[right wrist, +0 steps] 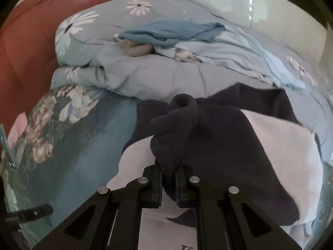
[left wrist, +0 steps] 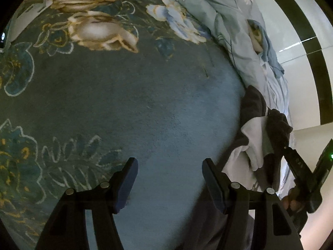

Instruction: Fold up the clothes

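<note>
Now the right tool [right wrist: 168, 179] is clamped on the dark garment [right wrist: 218, 129], bunched at the bed's [left wrist: 145, 104] right edge; the left tool [left wrist: 169, 179] gapes empty, garment off to its right.

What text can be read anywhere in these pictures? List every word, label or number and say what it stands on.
No text can be read in full.
"K...": dark print at the bottom edge of the white garment in the right wrist view, cut off by the frame, the rest unreadable.
Small marks on the right gripper in the left wrist view: too blurred to read.
</note>
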The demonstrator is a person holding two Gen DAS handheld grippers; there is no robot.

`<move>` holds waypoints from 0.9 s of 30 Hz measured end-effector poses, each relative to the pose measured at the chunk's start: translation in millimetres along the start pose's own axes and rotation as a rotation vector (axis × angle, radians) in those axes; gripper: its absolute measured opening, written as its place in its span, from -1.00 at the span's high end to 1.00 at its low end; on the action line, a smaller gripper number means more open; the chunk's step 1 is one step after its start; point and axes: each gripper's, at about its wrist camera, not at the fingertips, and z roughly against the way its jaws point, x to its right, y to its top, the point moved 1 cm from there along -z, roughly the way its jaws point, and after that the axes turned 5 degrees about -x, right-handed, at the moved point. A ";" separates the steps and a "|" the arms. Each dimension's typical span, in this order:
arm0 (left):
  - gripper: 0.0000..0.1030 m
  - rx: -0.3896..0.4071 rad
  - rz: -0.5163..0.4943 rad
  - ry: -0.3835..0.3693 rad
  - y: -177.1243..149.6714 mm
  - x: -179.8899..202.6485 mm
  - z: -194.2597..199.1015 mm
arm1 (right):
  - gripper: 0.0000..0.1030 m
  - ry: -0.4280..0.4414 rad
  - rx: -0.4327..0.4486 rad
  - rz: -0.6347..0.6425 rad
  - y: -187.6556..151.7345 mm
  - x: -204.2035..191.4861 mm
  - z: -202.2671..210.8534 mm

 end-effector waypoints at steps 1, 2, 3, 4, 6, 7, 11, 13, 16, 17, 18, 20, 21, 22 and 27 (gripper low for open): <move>-0.33 -0.002 0.000 -0.004 -0.5 2.0 -1.2 | 0.81 0.001 0.001 0.010 -0.1 -2.1 1.4; -0.33 -0.004 -0.002 -0.008 -1.0 4.4 -2.3 | 0.81 -0.004 0.008 0.026 -0.6 -5.4 3.3; -0.33 -0.007 -0.009 -0.010 -2.0 7.9 -3.5 | 0.81 -0.012 0.019 0.049 -1.4 -10.4 4.1; -0.33 -0.010 -0.016 -0.011 -2.8 11.3 -4.5 | 0.77 -0.020 0.029 0.074 -2.2 -15.7 4.2; -0.33 -0.016 -0.036 -0.006 -3.4 18.4 -5.1 | 0.73 -0.045 0.005 0.117 -4.7 -24.0 -1.5; -0.33 -0.016 -0.044 -0.005 -3.4 21.3 -4.4 | 0.73 -0.034 -0.007 0.116 -6.3 -23.5 -1.9; -0.33 -0.005 -0.082 -0.019 3.6 40.8 -1.3 | 0.34 0.083 -0.019 0.077 -12.0 -13.5 7.0; -0.33 -0.004 -0.097 -0.038 11.1 56.6 -3.3 | 0.05 0.175 -0.016 0.043 -14.4 -3.5 16.5; -0.33 -0.008 -0.144 -0.088 24.2 90.4 -9.8 | 0.04 0.204 -0.005 -0.026 -20.1 24.3 32.9; -0.33 -0.011 -0.166 -0.101 27.9 102.7 -13.0 | 0.04 0.191 0.007 -0.060 -22.8 37.8 38.8; -0.33 -0.018 -0.197 -0.112 31.4 117.5 -18.1 | 0.03 0.181 0.016 -0.107 -26.5 53.6 44.3; -0.35 -0.038 -0.260 -0.132 36.4 146.4 -30.2 | 0.01 0.160 0.026 -0.217 -35.9 89.5 53.6; -0.36 -0.058 -0.299 -0.140 38.0 163.5 -40.7 | 0.01 0.146 0.023 -0.270 -41.8 107.3 56.3; -0.39 -0.078 -0.325 -0.138 38.6 174.4 -51.2 | 0.01 0.132 0.019 -0.321 -48.0 124.5 58.5; -0.36 -0.139 -0.391 -0.067 36.4 204.4 -98.8 | 0.01 0.073 -0.029 -0.560 -85.5 196.2 61.8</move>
